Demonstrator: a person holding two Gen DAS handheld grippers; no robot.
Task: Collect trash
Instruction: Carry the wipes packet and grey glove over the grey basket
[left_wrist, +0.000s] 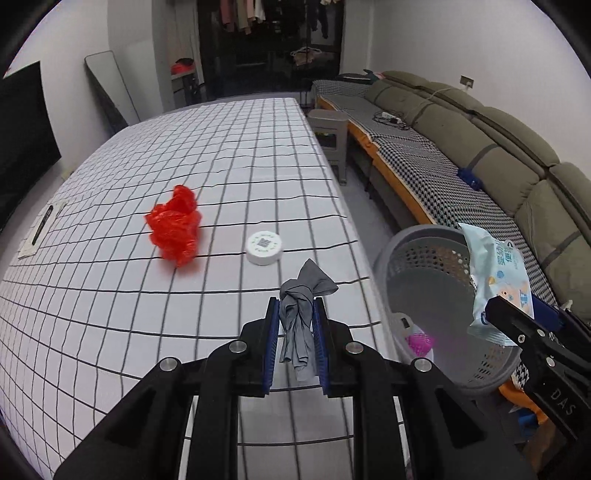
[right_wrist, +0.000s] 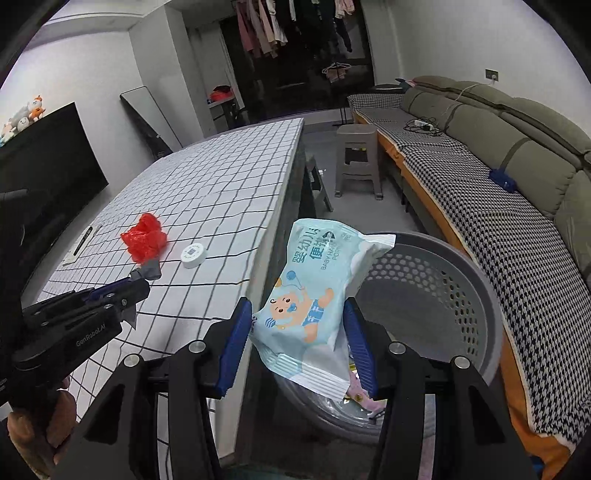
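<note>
The right gripper fingers clamp a pale blue wipes pack reading "BABY", its long axis slanting up-right above the grey basket. The left gripper fingers pinch a grey rag, upright over the desk.

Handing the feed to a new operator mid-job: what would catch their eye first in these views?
Most striking is the pale blue baby-wipes pack, gripped in the right gripper at the rim of the grey perforated basket beside the table. Next, the left gripper is shut on a crumpled grey cloth above the checked tablecloth. Beyond it lie a crumpled red plastic bag and a white round lid.
</note>
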